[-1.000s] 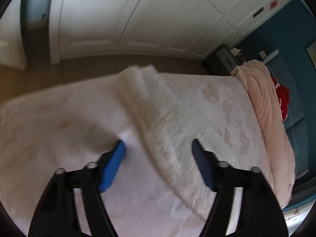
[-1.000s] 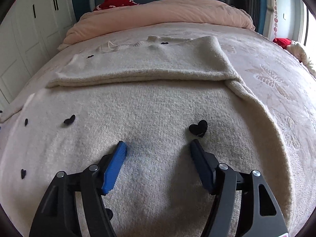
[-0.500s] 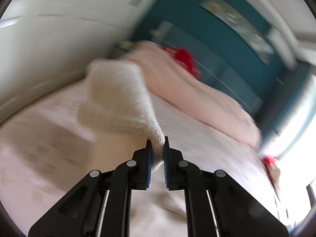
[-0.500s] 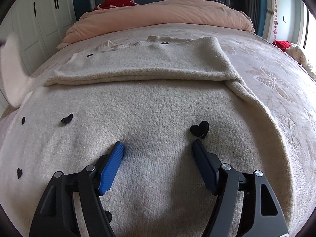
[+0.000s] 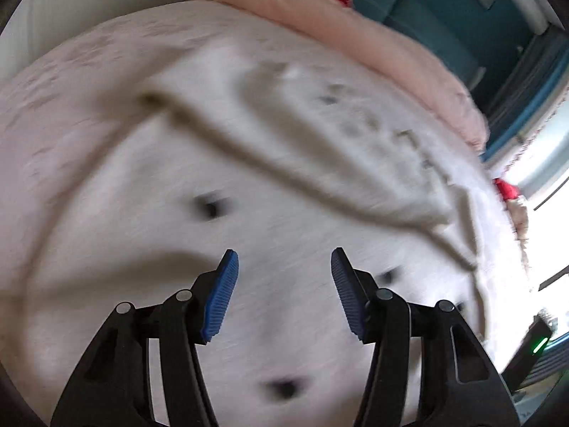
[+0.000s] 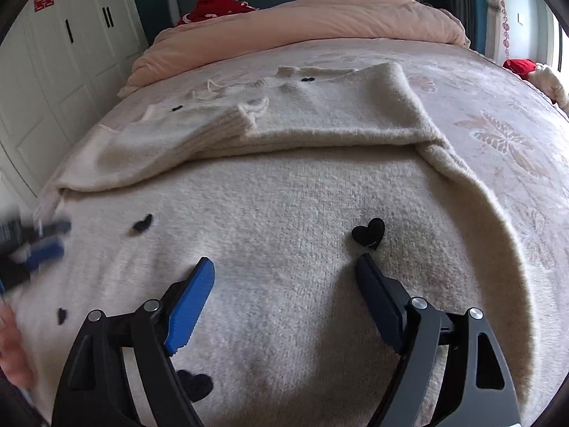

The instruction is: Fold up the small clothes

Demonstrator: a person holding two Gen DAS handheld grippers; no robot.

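A cream knit sweater [image 6: 284, 195] with small black hearts [image 6: 370, 233] lies spread on the bed. Its right sleeve and its left sleeve [image 6: 177, 149] are both folded in across the chest, and the left cuff [image 6: 245, 117] rests near the middle. My right gripper [image 6: 284, 259] hovers over the sweater's lower part; its jaws are opening and nothing is between them. My left gripper [image 5: 283, 252] is over the sweater [image 5: 284, 195] in a blurred view, its jaws opening with nothing between them. It also shows as a blur at the left edge of the right wrist view [image 6: 39, 245].
A pink duvet [image 6: 320, 17] and a red cloth [image 6: 213, 3] lie at the head of the patterned bedspread [image 6: 498, 124]. White wardrobe doors [image 6: 53, 71] stand along the left. A person's hand [image 6: 14, 356] shows at the lower left.
My left gripper closed on the left sleeve, swung it across onto the sweater's chest and let go; it now stands open. The right gripper stayed in place and opened a little wider.
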